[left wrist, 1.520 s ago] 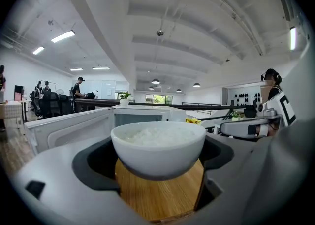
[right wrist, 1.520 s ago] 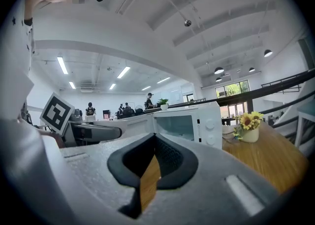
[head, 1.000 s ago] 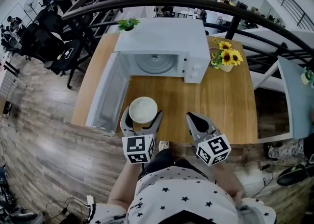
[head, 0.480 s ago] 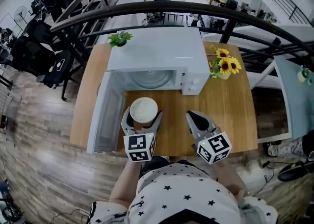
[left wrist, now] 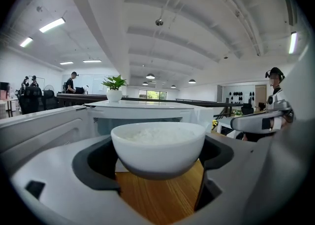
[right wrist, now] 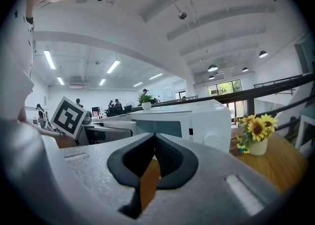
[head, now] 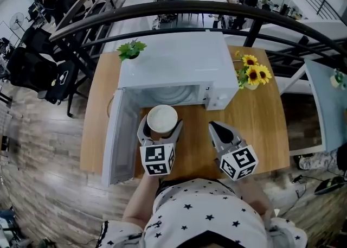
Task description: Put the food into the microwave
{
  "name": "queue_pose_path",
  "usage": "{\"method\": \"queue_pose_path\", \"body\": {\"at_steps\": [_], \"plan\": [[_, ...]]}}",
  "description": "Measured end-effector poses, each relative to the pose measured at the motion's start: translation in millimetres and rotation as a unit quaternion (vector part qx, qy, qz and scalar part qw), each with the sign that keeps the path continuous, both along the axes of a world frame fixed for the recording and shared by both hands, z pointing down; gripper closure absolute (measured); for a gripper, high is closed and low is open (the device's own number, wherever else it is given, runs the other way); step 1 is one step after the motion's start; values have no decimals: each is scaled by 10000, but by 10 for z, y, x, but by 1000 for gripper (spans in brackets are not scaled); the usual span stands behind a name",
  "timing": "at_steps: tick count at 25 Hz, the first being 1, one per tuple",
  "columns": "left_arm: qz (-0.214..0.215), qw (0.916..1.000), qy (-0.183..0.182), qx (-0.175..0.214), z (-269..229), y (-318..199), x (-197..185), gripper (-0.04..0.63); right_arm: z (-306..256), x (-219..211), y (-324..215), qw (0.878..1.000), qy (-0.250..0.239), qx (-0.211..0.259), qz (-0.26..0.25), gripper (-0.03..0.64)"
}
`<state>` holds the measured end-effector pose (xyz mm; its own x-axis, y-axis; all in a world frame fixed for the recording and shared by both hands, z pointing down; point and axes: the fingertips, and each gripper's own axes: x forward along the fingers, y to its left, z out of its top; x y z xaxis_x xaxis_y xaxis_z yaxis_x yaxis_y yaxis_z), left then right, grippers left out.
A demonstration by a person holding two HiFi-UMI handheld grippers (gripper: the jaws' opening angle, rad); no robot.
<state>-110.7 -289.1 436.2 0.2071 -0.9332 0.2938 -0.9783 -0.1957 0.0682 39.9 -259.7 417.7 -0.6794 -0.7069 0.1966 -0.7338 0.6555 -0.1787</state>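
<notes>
Bowl of rice [head: 161, 118] pinched between the jaws of the left gripper [head: 161, 128], held just in front of the open microwave [head: 179, 62]. Right gripper [head: 214, 126] pressed together, empty. Might tip and spill rice, or bump the open door [head: 122, 133], if pushed in crooked.

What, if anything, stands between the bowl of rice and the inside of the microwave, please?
Nothing visible does. The left gripper holds the bowl just in front of the microwave opening, the door is swung open to the left, and only bare table lies between them. The right gripper is off to the side.
</notes>
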Motion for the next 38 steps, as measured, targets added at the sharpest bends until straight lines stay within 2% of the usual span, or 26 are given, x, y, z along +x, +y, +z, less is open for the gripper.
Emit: {"method": "queue_pose_path", "body": {"at_steps": [20,38], "plan": [[257,9994,-4,-238,476,-611,-112,114,380,-188,-332,9991,179,-321,190,611],[364,9984,41,-434,886,-1125,-155,114,565,-373,-481,9978,309,-576,78,611]]}}
